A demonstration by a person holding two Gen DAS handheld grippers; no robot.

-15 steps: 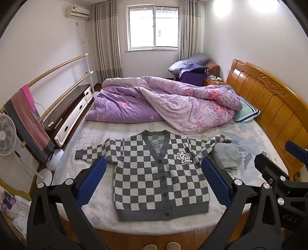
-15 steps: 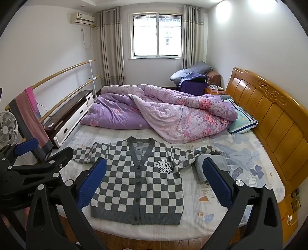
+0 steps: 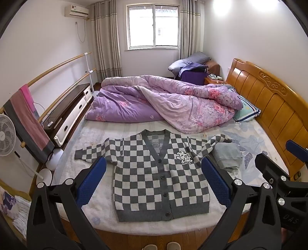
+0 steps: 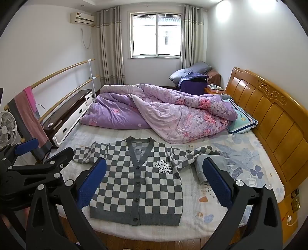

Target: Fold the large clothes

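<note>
Purple floral quilt bunched across far half of bed. Striped pillow against wooden headboard. Folded grey cloth near headboard side. Fan, draped towel, window, air conditioner.

Daylight is pouring in through the window, blowing its panes out to near white in both views. A ceiling lamp is flaring at the top right, throwing a bright patch on the wall. The room is showing evenly bright, with only soft shadows lying under the quilt. Fisheye distortion is bending the headboard and the rails, and black corners are vignetting each frame. Everything is staying sharp, without motion blur.
</note>
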